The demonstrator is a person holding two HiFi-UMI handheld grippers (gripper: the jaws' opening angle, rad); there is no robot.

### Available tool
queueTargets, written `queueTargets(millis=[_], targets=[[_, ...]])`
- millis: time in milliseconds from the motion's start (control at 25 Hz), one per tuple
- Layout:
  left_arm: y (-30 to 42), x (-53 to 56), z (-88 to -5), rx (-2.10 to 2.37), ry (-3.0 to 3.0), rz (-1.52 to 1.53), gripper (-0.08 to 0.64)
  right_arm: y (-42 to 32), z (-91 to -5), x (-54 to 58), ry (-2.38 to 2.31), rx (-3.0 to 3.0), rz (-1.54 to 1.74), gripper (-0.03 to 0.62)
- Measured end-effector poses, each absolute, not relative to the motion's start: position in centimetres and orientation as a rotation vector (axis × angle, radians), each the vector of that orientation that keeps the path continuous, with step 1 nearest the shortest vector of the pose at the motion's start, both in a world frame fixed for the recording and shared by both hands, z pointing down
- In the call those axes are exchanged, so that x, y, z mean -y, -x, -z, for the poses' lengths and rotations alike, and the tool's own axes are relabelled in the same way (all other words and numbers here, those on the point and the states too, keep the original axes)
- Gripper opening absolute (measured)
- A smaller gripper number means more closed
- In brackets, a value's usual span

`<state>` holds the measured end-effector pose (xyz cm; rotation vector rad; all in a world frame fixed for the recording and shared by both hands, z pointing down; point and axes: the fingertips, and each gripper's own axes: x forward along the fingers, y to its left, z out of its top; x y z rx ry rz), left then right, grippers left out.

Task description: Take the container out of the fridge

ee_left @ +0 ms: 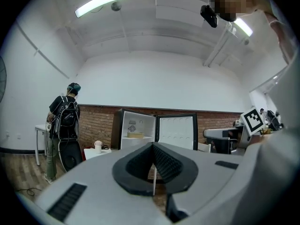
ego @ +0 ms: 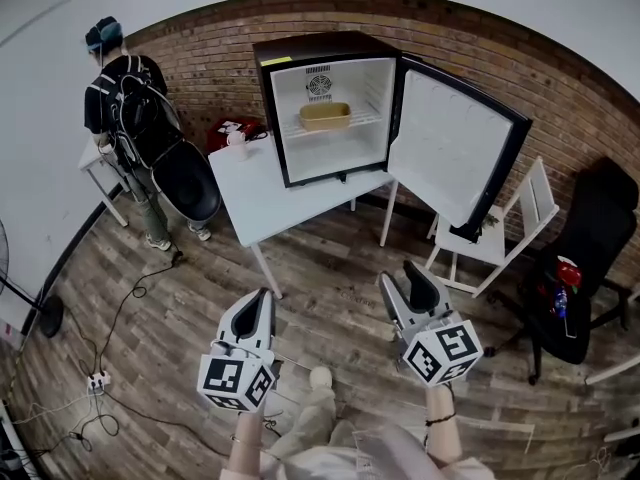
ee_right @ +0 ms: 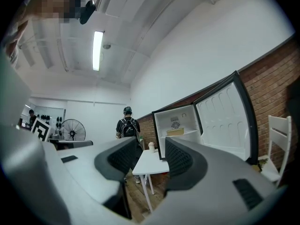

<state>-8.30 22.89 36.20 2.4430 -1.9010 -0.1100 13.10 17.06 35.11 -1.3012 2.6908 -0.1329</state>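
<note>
A tan container (ego: 325,116) sits on the wire shelf inside a small black fridge (ego: 272,68); the fridge door (ego: 450,148) stands wide open to the right. The fridge rests on a white table (ego: 250,193). Both grippers hover low over the wooden floor, well short of the table. My left gripper (ego: 262,303) is shut with nothing in it, its pads (ee_left: 164,163) meeting. My right gripper (ego: 403,280) is open and empty, its fingers (ee_right: 180,158) spread apart. The container (ee_left: 135,135) shows small and far off in the left gripper view, and the container (ee_right: 175,131) is just as distant in the right gripper view.
A person with a backpack (ego: 125,108) stands at the far left by a small white table. A white cup (ego: 237,138) sits on the fridge table. A white folding chair (ego: 515,218) and a black office chair (ego: 590,248) stand on the right. Cables and a power strip (ego: 97,380) lie on the floor at left.
</note>
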Motion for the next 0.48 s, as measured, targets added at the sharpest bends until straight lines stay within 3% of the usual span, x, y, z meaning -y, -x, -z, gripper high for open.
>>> queueTargets(millis=[480], targets=[[10.7, -11.6, -37.4, 1.847, -2.446, 0.113, -0.008, -10.5, -36.8, -6.5, 1.326, -2.711, 0.168, 0.183]])
